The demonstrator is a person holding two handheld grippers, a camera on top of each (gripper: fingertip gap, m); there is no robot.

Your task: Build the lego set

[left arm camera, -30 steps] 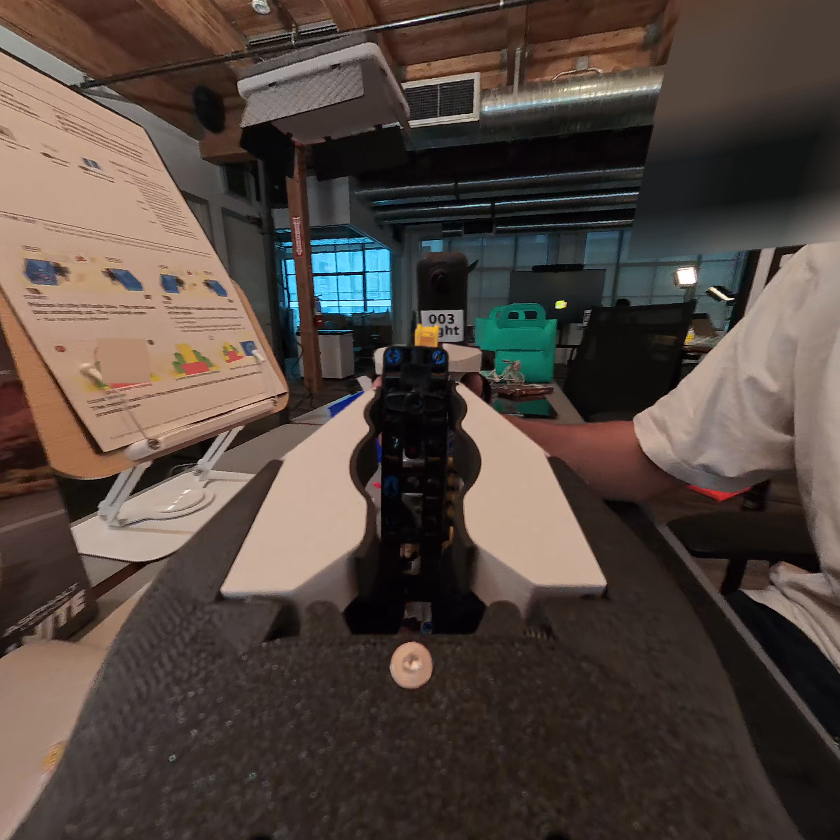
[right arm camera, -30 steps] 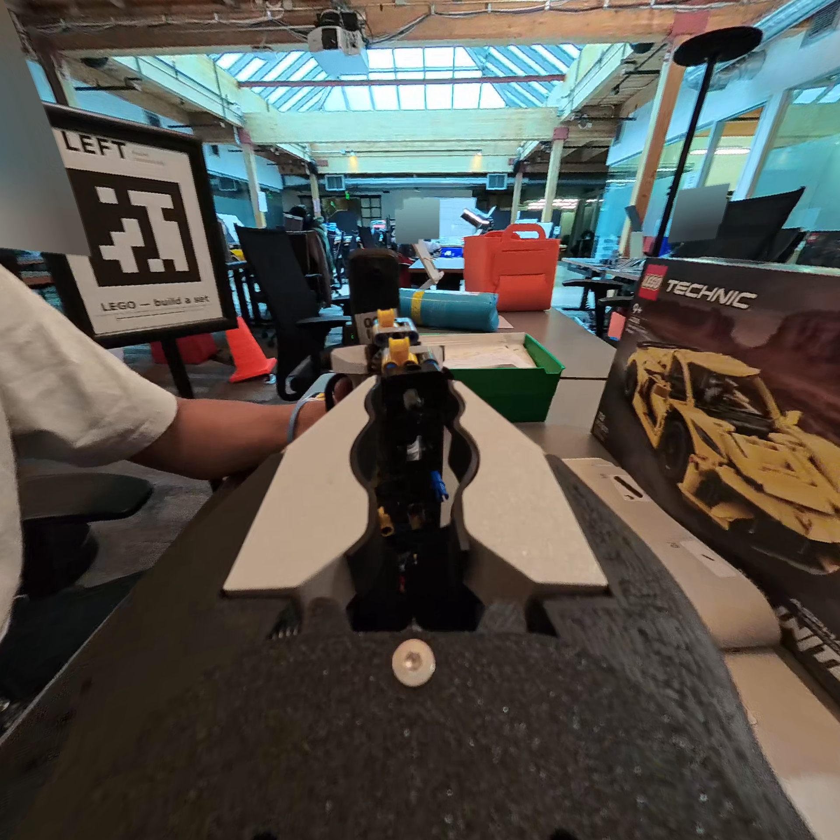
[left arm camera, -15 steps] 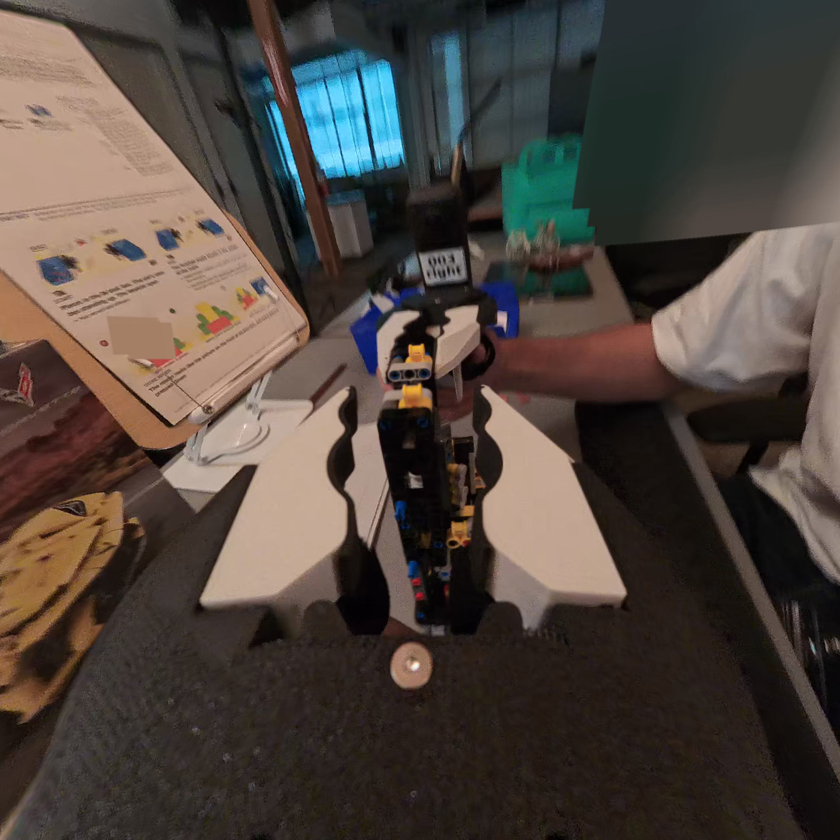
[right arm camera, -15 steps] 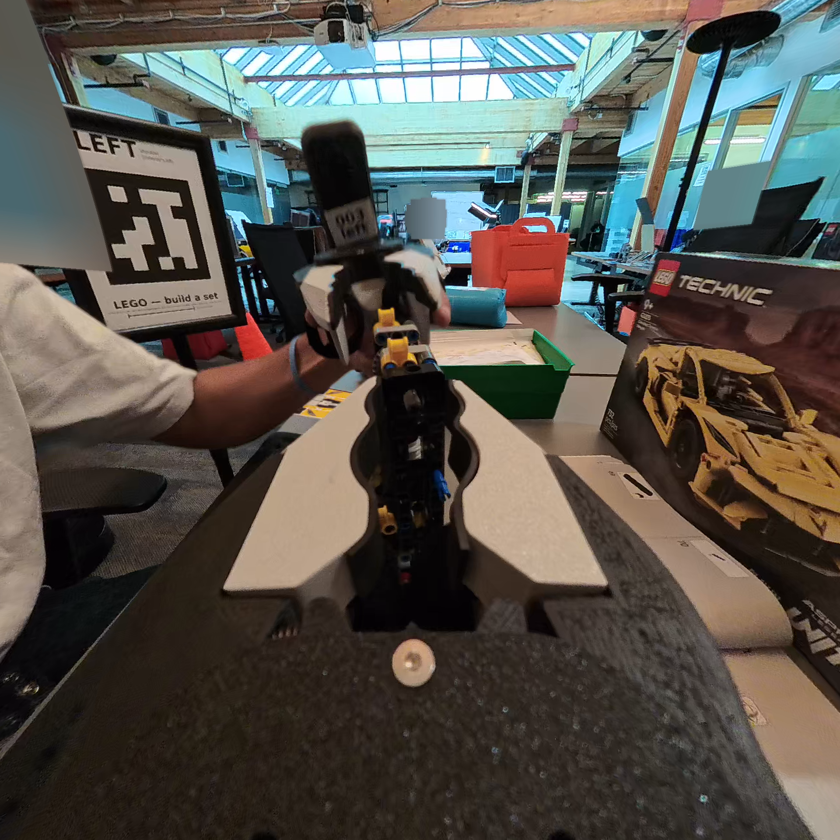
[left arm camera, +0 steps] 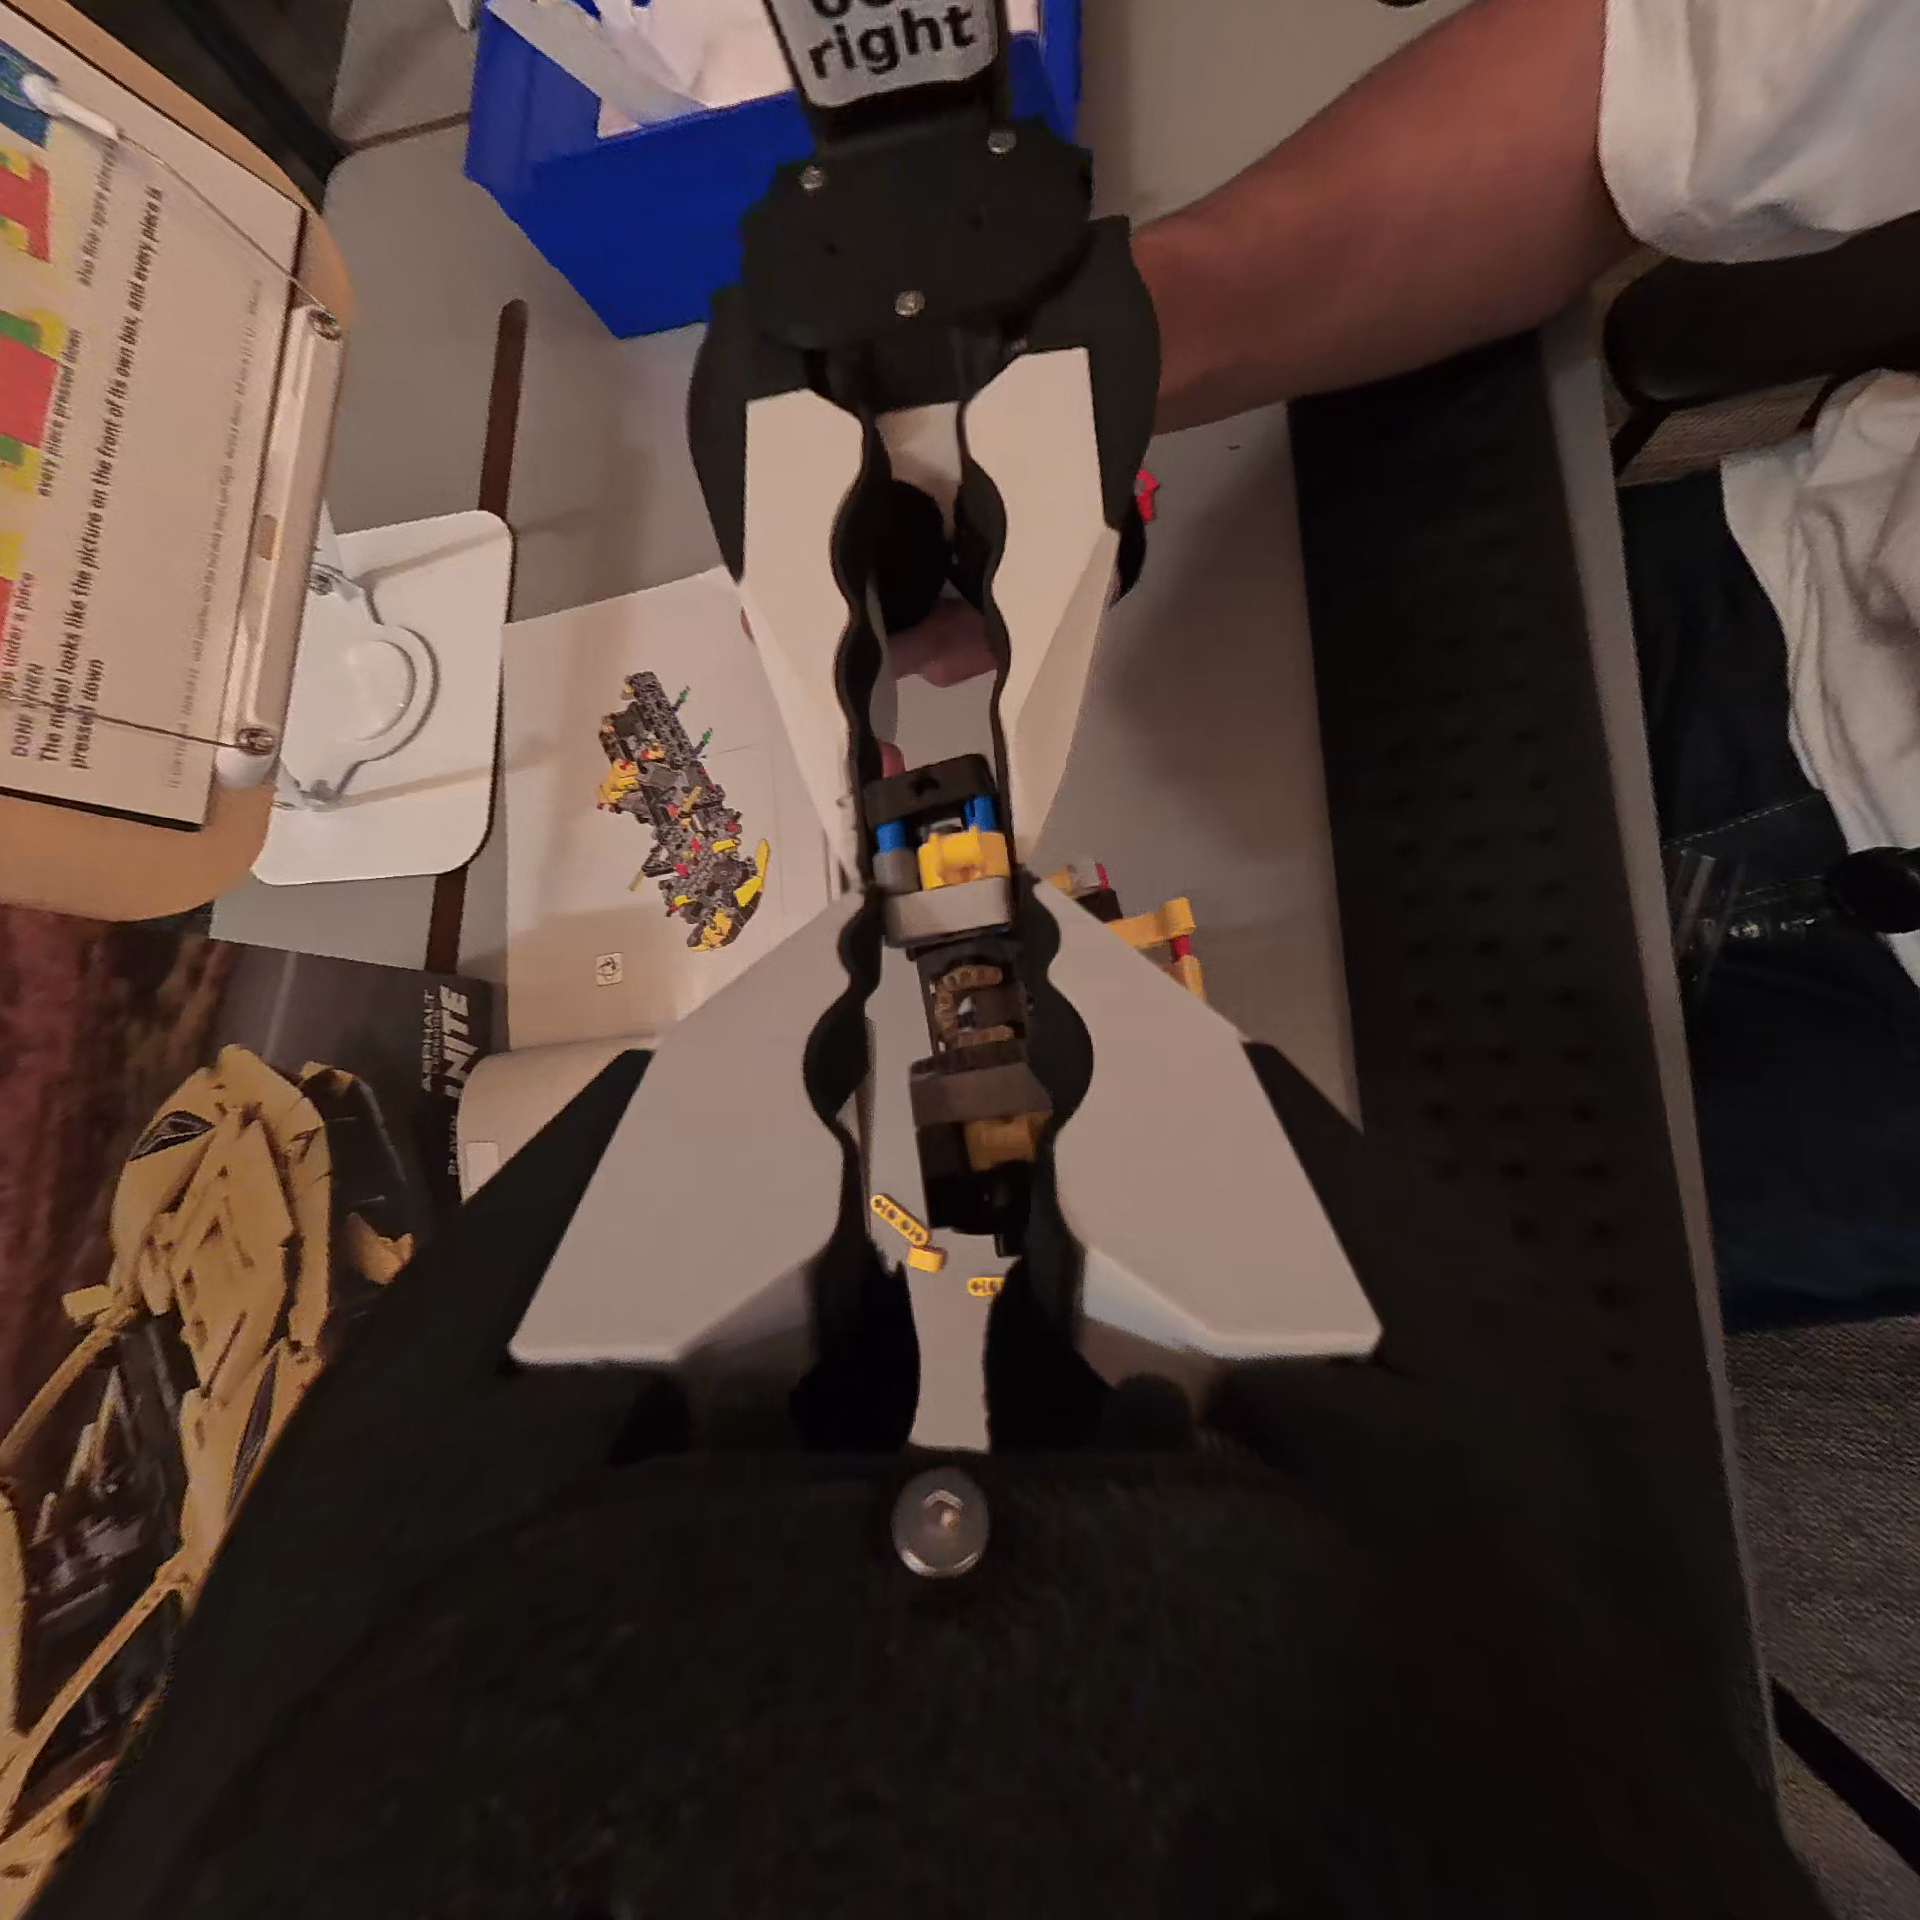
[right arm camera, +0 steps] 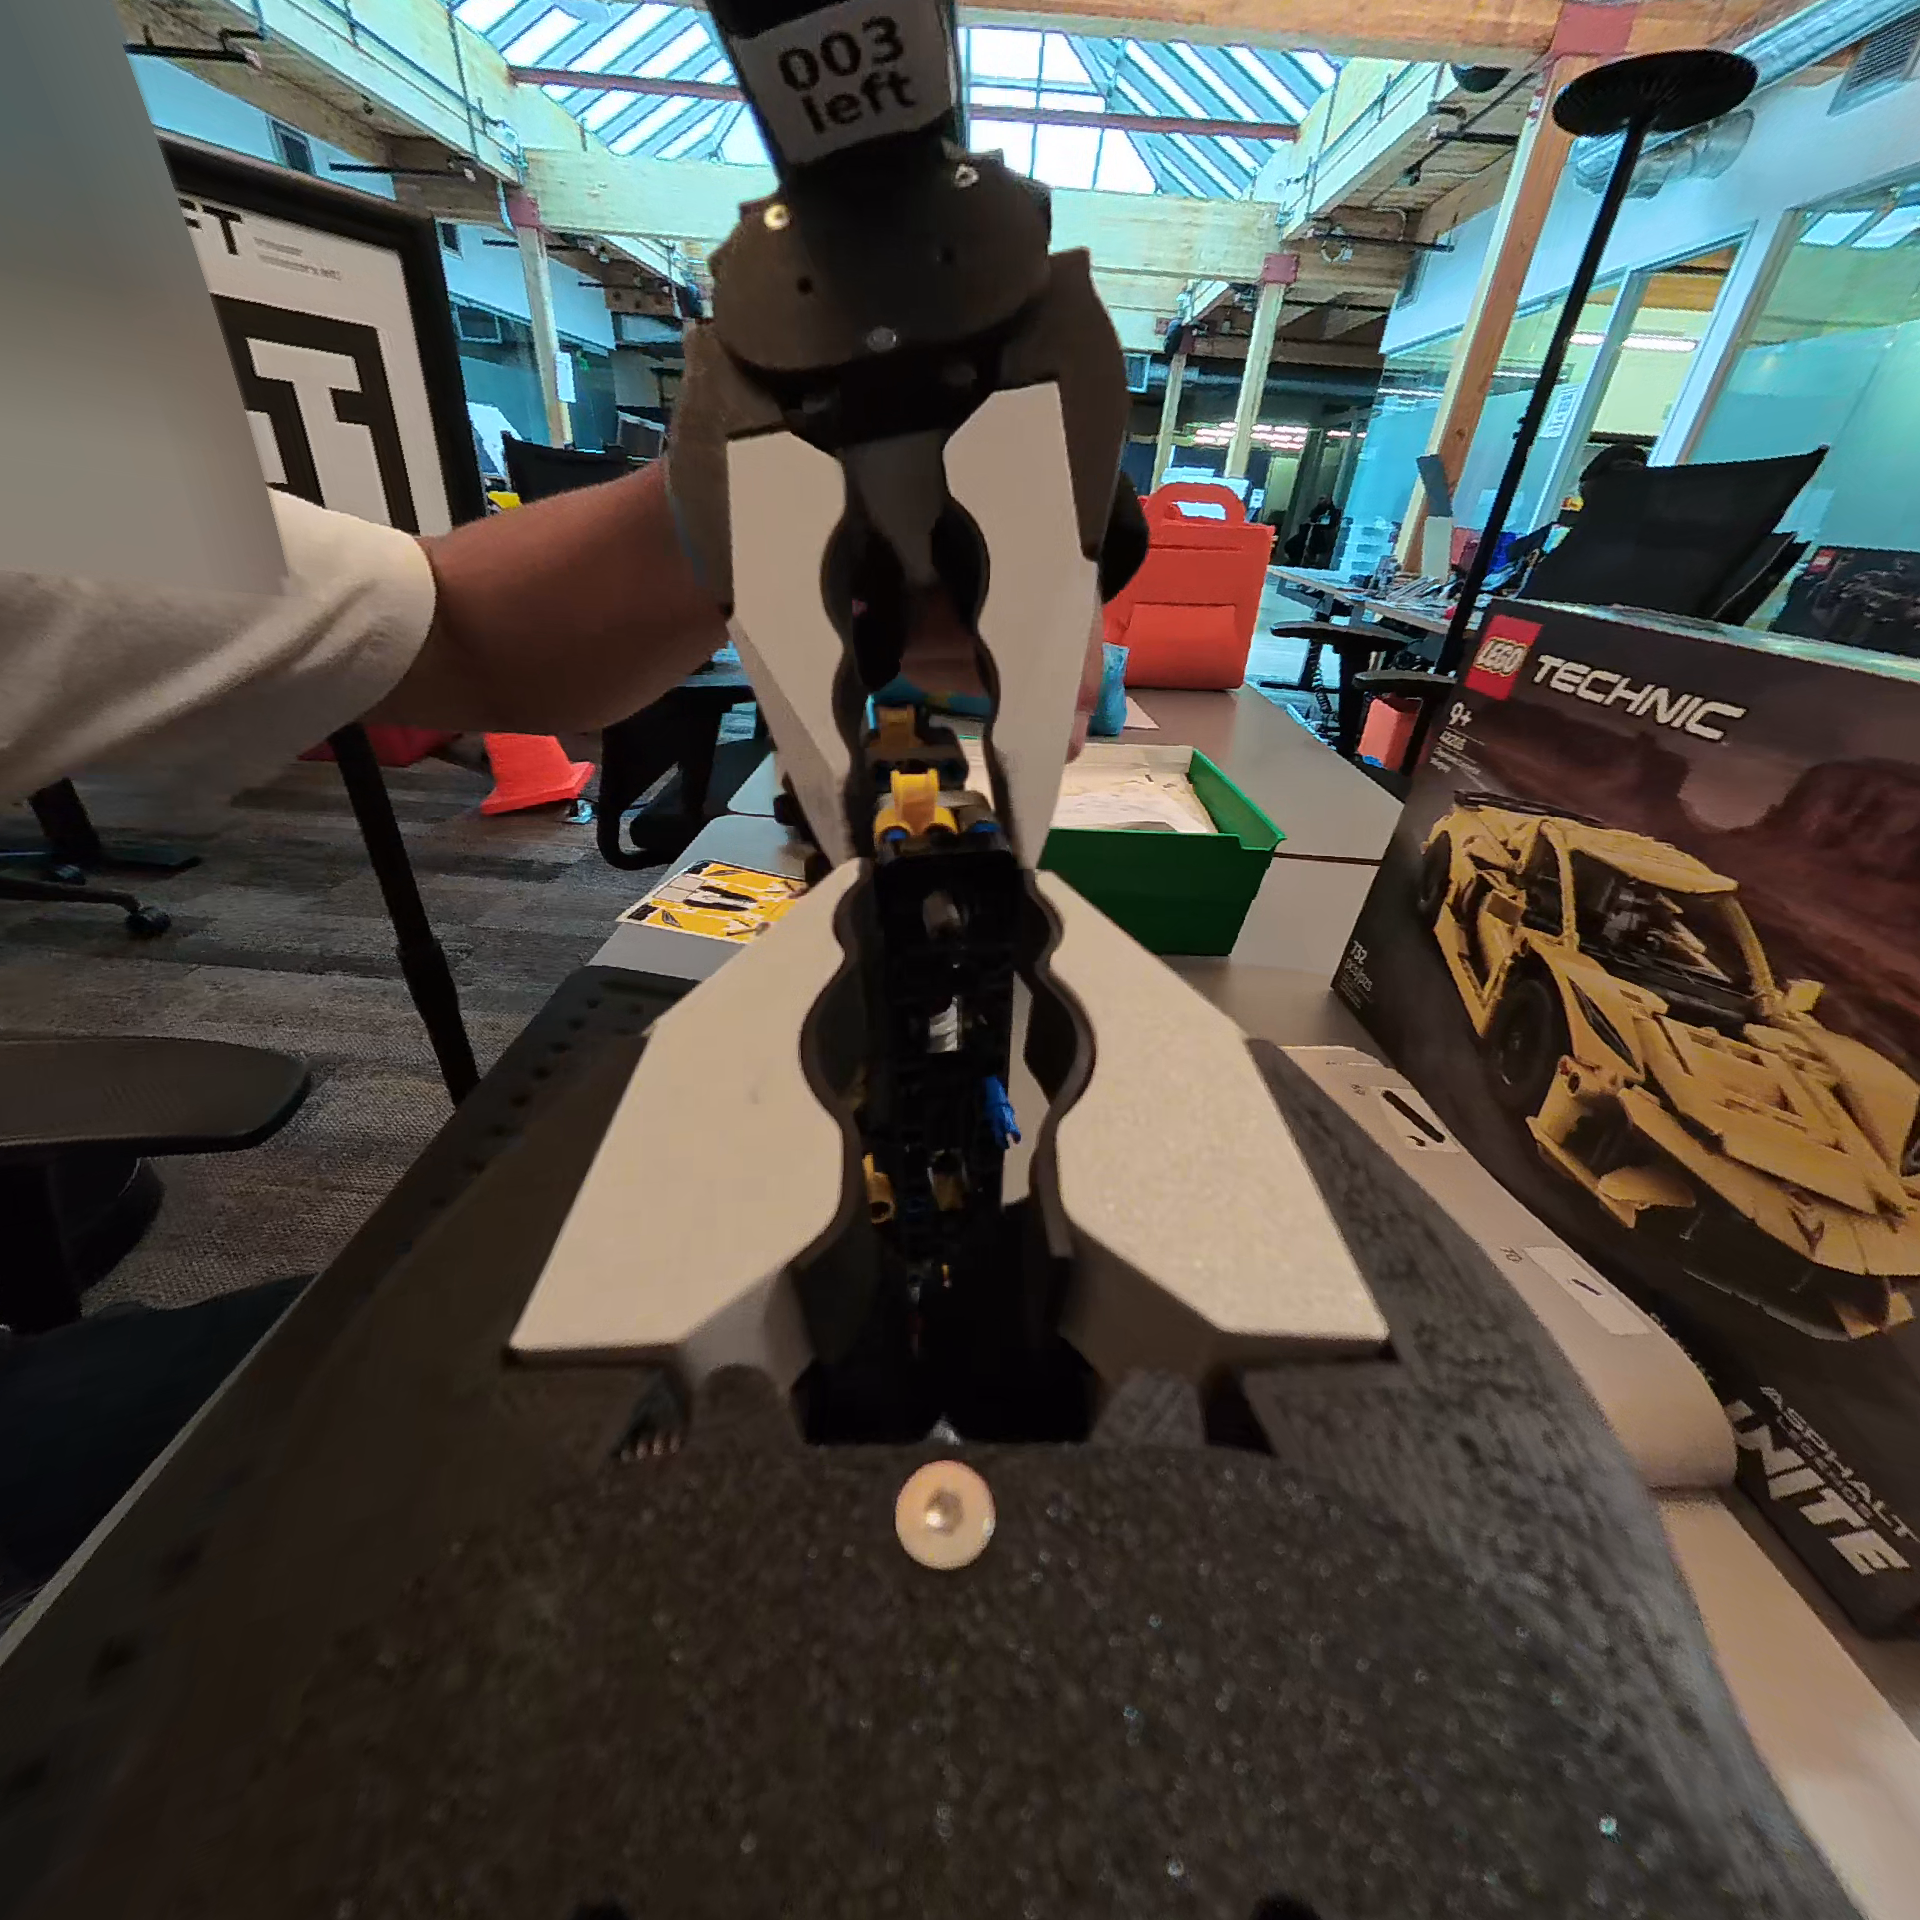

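Note:
A long black lego assembly [right arm camera: 940, 1039] with yellow, blue and grey parts lies along my right gripper [right arm camera: 945, 878], which is shut on it and holds it level above the table. My left gripper [right arm camera: 935, 842] comes down from above, its fingertips closed around the assembly's far end, where a yellow part sticks up. In the left wrist view the assembly [left arm camera: 971, 1039] shows a tan gear and grey blocks between the fingers of my left gripper [left arm camera: 945, 899]. My right gripper [left arm camera: 935, 847] meets it tip to tip from the top.
Below lie an open instruction booklet [left arm camera: 665, 810], small yellow pieces [left arm camera: 904, 1221], a loose yellow part [left arm camera: 1153, 935] and a blue bin [left arm camera: 644, 208]. An instruction sheet on a stand [left arm camera: 135, 468] is at left. The lego box [right arm camera: 1662, 935] and a green tray [right arm camera: 1164, 862] are at right. My left and right fingertips are right by each other.
My left gripper let go of the assembly, swung up and tilted down over the table, then closed on the assembly's end from above. My right gripper stayed shut on it.

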